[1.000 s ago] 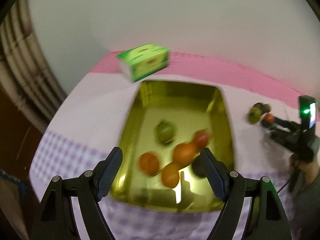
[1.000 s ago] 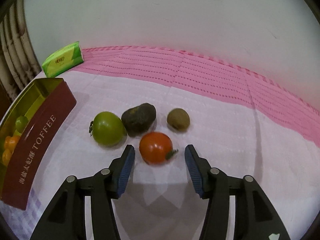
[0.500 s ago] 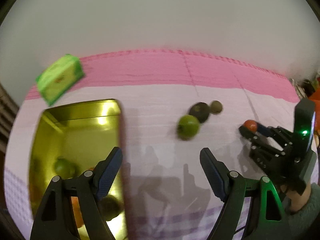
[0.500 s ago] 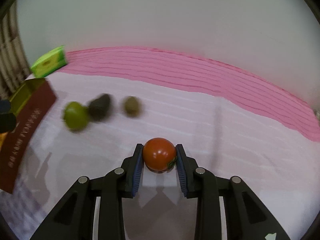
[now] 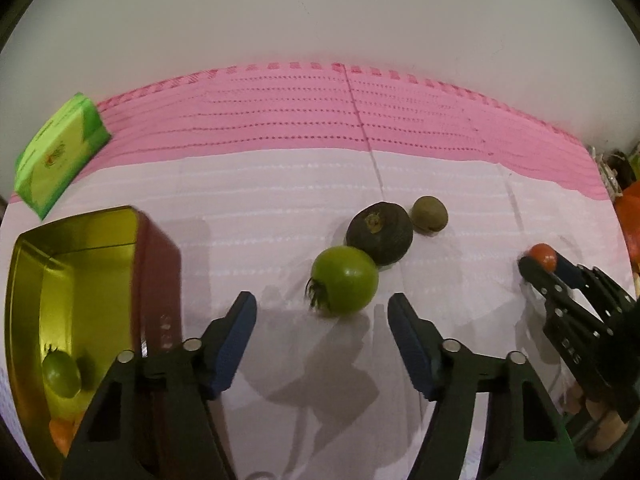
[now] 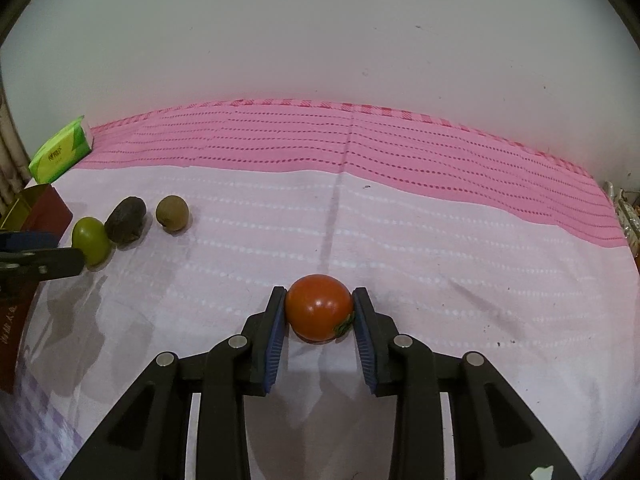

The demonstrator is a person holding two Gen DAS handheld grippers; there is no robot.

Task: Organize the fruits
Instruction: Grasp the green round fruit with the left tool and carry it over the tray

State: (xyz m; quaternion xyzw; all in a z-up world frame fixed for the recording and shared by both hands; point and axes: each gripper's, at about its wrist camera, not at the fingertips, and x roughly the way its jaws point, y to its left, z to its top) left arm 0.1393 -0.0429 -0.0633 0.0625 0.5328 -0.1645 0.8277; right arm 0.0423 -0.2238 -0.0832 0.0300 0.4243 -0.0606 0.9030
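My right gripper (image 6: 319, 310) is shut on a red tomato (image 6: 319, 307) and holds it just above the cloth; it also shows in the left wrist view (image 5: 541, 257). My left gripper (image 5: 322, 312) is open, just short of a green tomato (image 5: 345, 280) that lies between its fingertips' line. Behind that lie a dark avocado (image 5: 379, 233) and a brown kiwi (image 5: 429, 213). The same three show in the right wrist view: green tomato (image 6: 91, 240), avocado (image 6: 126, 219), kiwi (image 6: 172, 213). A gold tin (image 5: 80, 232) at the left holds a green tomato (image 5: 61, 373) and orange fruit (image 5: 60, 434).
A green tissue pack (image 5: 58, 154) lies at the back left on the pink band of the cloth (image 5: 320, 112). A white wall stands behind. Orange objects (image 5: 630, 220) sit at the far right edge. The tin's red side (image 6: 44, 210) shows in the right wrist view.
My right gripper closed on the red tomato and carried it right, away from the other fruit. My left gripper swung from over the tin to the green tomato, staying open.
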